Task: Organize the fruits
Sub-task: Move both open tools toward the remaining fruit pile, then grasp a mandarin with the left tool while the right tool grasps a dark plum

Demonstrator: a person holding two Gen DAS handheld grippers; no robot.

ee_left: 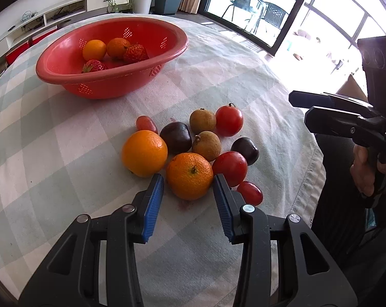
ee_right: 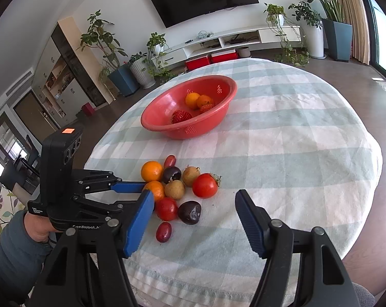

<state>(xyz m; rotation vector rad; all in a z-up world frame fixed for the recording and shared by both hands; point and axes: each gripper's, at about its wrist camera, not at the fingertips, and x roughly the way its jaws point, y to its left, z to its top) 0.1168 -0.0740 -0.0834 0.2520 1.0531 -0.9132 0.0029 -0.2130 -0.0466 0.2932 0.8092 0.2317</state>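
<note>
Left claw point(ee_left: 188, 184): parted, pads flanking tangerine point(ee_left: 189, 175), no contact visible; right claw point(ee_right: 193, 220): open, empty, idle. Fruit pile mid-bench point(ee_left: 64, 128); red bowl point(ee_left: 111, 81) at eleven o'clock. Step: pick-up; next likely squeeze, lift, carry to bowl.

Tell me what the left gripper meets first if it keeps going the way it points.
Most likely the mandarin: it sits between the left gripper's blue fingers, which do not clearly touch it yet. A tomato lies just beyond the right finger.
</note>
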